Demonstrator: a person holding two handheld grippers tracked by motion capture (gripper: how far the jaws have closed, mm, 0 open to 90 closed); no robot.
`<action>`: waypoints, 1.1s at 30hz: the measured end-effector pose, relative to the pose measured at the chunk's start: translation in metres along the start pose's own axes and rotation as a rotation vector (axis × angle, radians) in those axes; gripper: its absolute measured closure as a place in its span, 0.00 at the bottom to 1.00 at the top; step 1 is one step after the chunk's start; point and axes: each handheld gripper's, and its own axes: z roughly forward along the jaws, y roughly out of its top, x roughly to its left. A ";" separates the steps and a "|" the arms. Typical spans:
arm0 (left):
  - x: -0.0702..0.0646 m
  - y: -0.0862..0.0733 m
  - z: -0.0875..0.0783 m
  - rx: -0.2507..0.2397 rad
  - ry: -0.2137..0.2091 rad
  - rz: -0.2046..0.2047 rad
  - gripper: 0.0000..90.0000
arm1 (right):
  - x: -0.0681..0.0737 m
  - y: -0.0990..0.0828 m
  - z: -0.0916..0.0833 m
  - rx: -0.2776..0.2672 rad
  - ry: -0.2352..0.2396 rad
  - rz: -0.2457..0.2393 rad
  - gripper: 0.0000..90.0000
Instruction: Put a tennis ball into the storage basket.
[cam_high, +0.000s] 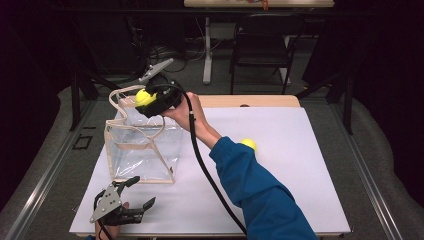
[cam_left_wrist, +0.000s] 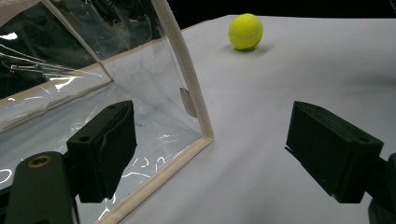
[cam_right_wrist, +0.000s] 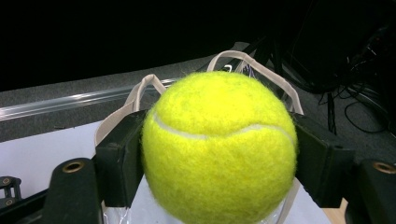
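Holding a tennis ball (cam_high: 144, 97) clamped between their two black pads, the right tongs (cam_high: 148, 100) hang over the far rim of the clear plastic tote bag (cam_high: 142, 150), which stands upright near the desk's (cam_high: 300, 200) left edge, roughly midway between its near and far edges. In the right gripper view the ball (cam_right_wrist: 219, 147) sits squarely between the jaws, and the bag's beige handles (cam_right_wrist: 261, 70) loop up just behind and below it, so the open mouth of the bag lies directly under and slightly ahead of the ball. That is the relation the next move seems to turn on: the ball is above the opening, not yet inside it, and the way in looks to be straight down between the two handles. Whether the ball is centred over the mouth or nearer the far wall cannot be told for sure from the high view.

The left tongs (cam_high: 138, 192) rest low by the near left corner of the desk, jaws spread wide and gripping nothing. Their own view looks past the bag's near lower corner (cam_left_wrist: 205, 137), which lies just ahead of them between the jaws but untouched. They are the nearer pair to the bag's base, well placed to steady it if it tips.

A second tennis ball (cam_left_wrist: 245, 31) lies on the desk to the right of the bag, well apart from it, partly hidden behind the blue sleeve (cam_high: 260, 190) in the high view.
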 end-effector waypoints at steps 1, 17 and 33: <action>0.000 0.000 0.000 0.000 -0.001 0.000 0.18 | 0.001 0.000 0.001 0.005 0.002 -0.003 0.29; 0.000 0.000 0.000 0.000 0.000 0.001 0.18 | 0.005 0.001 0.012 0.034 0.016 0.005 0.29; 0.000 0.000 0.000 -0.002 -0.002 0.003 0.18 | 0.006 -0.001 0.021 0.094 0.039 0.021 0.29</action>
